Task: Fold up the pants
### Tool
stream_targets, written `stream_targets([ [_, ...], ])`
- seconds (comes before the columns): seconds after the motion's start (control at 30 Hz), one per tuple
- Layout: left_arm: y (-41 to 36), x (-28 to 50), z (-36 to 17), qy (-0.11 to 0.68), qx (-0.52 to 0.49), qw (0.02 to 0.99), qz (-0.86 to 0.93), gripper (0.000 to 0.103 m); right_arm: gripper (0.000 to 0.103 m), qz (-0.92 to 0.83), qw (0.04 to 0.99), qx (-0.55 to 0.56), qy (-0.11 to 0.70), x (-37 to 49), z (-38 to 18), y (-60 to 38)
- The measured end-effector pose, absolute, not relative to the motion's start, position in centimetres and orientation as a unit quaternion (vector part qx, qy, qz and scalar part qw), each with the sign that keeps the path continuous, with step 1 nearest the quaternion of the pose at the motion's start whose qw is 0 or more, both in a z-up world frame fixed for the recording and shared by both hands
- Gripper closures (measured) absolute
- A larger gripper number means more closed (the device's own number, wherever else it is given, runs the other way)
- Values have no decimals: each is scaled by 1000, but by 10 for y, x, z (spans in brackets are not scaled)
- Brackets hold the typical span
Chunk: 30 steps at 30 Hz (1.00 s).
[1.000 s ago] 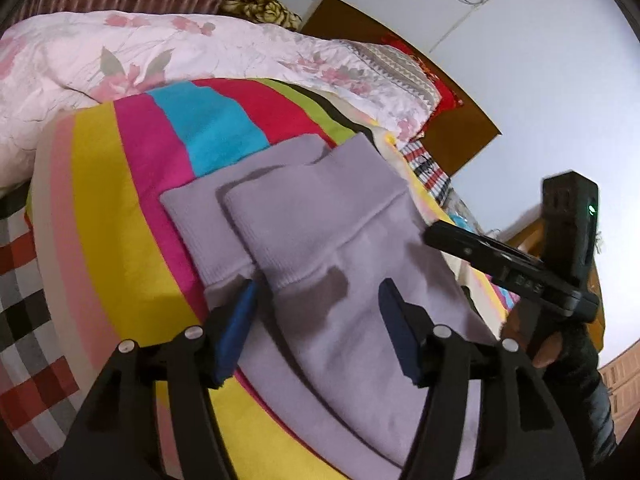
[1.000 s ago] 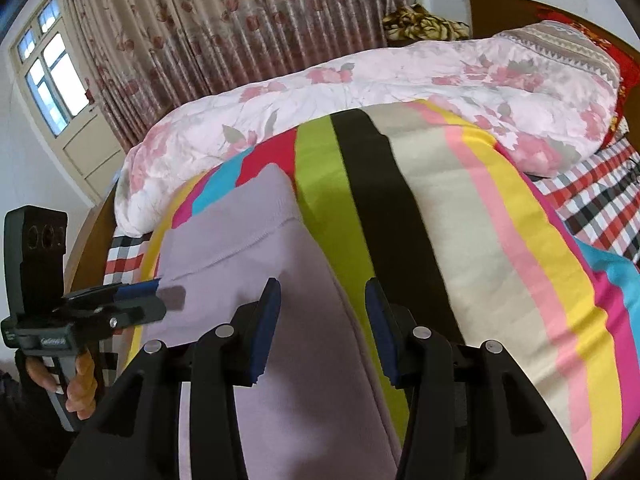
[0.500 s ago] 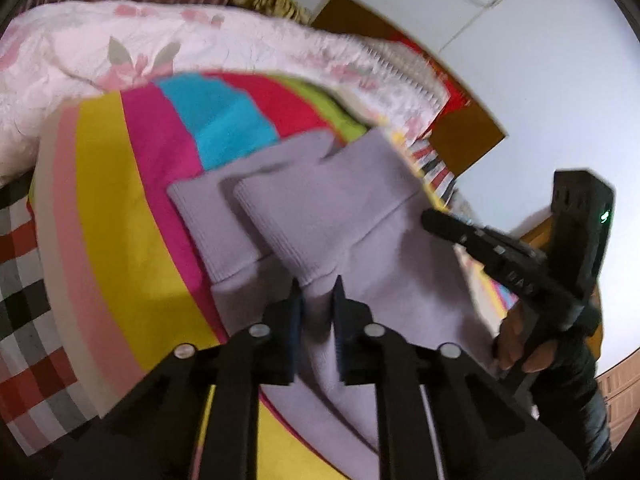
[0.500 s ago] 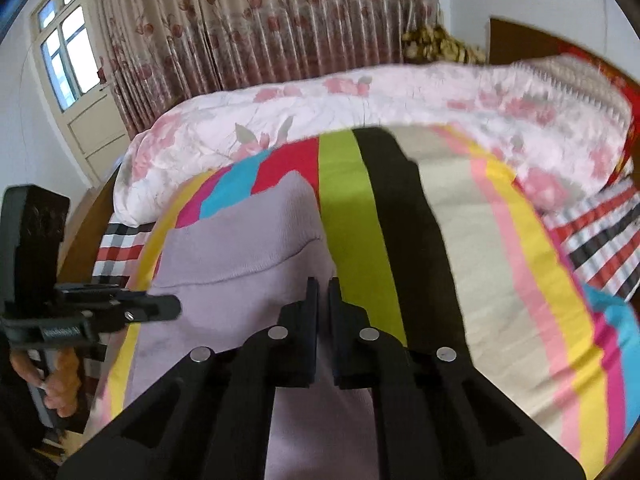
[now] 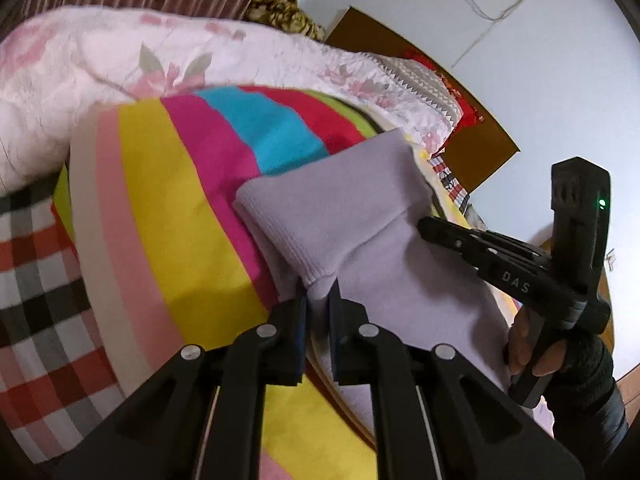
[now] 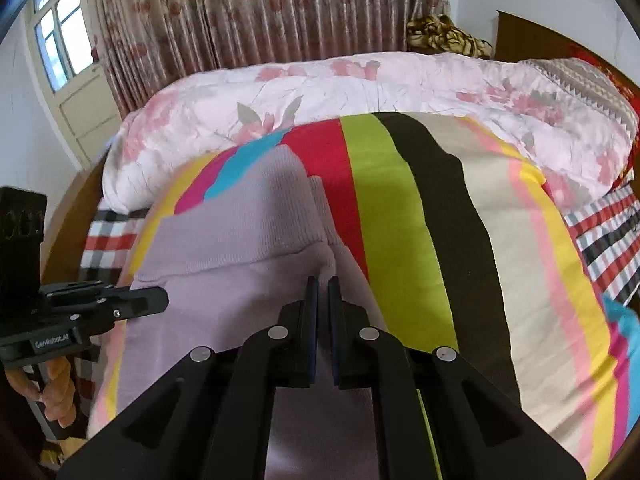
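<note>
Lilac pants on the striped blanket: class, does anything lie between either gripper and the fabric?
Nothing visible does. The left gripper is closed on the lilac pants just below the ribbed band, and the right gripper is pinched on their opposite edge. Only the striped blanket lies underneath.

The pants point(image 5: 360, 216) lie on the striped blanket point(image 5: 160, 200), which covers the bed. Behind the blanket lies the floral quilt point(image 6: 360, 92), and behind the quilt hangs the curtain point(image 6: 260, 8). The left gripper point(image 5: 318, 304) pinches the near left edge of the pants, just below the ribbed cuff point(image 5: 312, 216). The right gripper point(image 6: 323, 292) pinches the near right edge. The window point(image 6: 60, 36) stands to the left of the curtain, and the headboard point(image 6: 532, 36) to the right.
</note>
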State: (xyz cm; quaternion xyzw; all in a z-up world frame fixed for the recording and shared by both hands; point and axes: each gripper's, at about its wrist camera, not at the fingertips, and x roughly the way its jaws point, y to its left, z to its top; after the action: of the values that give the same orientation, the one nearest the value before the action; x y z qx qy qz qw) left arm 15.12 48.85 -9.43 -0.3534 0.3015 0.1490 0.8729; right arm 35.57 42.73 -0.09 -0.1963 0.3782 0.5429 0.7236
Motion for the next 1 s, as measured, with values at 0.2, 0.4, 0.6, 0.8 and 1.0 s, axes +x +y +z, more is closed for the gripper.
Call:
stream_targets([
  [0.2, 486, 155, -92, 314, -347, 870, 154, 92, 97, 532, 728, -203, 382, 353, 12, 430],
  [0.4, 486, 152, -95, 307, -353, 874, 133, 65, 35, 514, 728, -183, 414, 362, 2, 419],
  [0.6, 447, 121, -39, 255, -263, 917, 159, 12, 25, 515, 741, -189, 388, 313, 42, 333],
  [0.8, 402, 148, -55, 321, -218, 917, 93, 13, 51, 507, 731, -243, 386, 214, 33, 256],
  [1.0, 393, 130, -69, 318, -270, 907, 50, 16, 71, 549, 702, -228, 392, 155, 7, 225],
])
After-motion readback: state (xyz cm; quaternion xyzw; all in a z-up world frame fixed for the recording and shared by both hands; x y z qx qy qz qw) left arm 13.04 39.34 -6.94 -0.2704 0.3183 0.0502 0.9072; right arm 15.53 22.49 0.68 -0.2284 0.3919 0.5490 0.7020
